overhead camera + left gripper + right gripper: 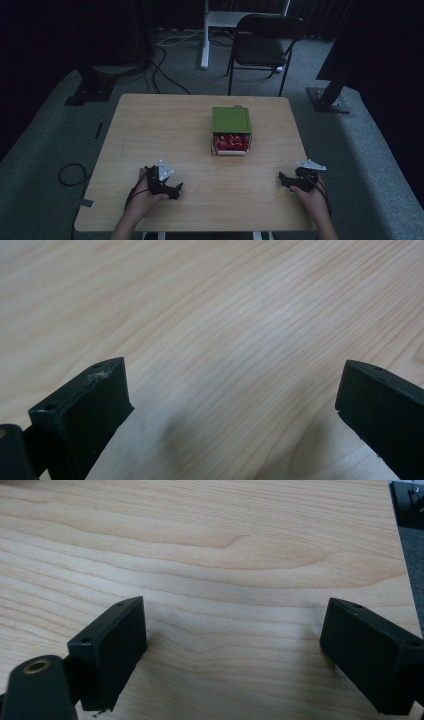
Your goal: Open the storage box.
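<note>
— Wood grain is what lies between my jaws on both sides. How do the grippers stand?

— My left gripper (pixel 176 189) rests at the near left of the table (pixel 150 130), low over the board. In the left gripper view (pixel 232 405) its two black jaws are spread wide, with bare pale wood showing in the gap. Nothing is held, and nothing lies between the pads.

— And the other one?

— My right gripper (pixel 283 179) sits at the near right edge of the table, its jaws pointing inward toward the middle. In the right gripper view (pixel 235 650) the jaws are released just as far apart, again with plain wood under them and nothing grasped. The table's edge and dark floor show at the far right of that view.

— Where is the box?

— The green box (pixel 231 120) lies beyond the table's middle, a little to the right of centre, well apart from both grippers. Its flat green lid covers the far part, while the near end stands open, and red packets (pixel 230 142) show inside a pale tray there. The box is farther up the table than either hand, lying between the two grippers when I look across, somewhat closer to my right one.

— Anything touching it?

— No, it sits alone on the wood. A dark folding chair (pixel 265 42) stands on the floor past the far edge of the table.
</note>
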{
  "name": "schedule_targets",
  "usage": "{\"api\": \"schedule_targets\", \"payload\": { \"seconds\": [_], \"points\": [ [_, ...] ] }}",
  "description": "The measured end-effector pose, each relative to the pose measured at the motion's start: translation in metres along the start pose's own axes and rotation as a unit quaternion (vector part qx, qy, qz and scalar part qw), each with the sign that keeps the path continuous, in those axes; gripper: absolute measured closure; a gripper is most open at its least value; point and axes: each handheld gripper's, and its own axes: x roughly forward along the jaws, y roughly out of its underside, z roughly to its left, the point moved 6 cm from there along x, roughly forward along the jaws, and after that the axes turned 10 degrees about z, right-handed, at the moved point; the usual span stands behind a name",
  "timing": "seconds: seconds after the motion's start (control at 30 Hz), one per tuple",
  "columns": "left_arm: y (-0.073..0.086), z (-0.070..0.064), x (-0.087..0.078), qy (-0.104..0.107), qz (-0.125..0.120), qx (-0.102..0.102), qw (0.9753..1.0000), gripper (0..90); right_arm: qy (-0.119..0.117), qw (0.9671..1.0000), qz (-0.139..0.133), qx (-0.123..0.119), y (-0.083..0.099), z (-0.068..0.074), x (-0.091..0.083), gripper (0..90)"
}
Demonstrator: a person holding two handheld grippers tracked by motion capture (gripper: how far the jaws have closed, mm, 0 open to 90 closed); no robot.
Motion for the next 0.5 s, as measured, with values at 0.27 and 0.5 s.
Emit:
{"api": "schedule_targets", "payload": {
  "seconds": [0.27, 0.5],
  "points": [
    [-0.025, -0.014, 0.000, -0.019, -0.015, 0.056, 0.9981, 1.9, 0.000, 1.0000, 0.000, 0.001, 0.000, 0.000, 0.000, 10.8],
    [-0.039, -0.027, 0.004, -0.025, -0.012, 0.095, 0.9950, 1.9, 0.000, 1.0000, 0.001, 0.001, 0.000, 0.000, 0.000, 10.8]
  ]
}}
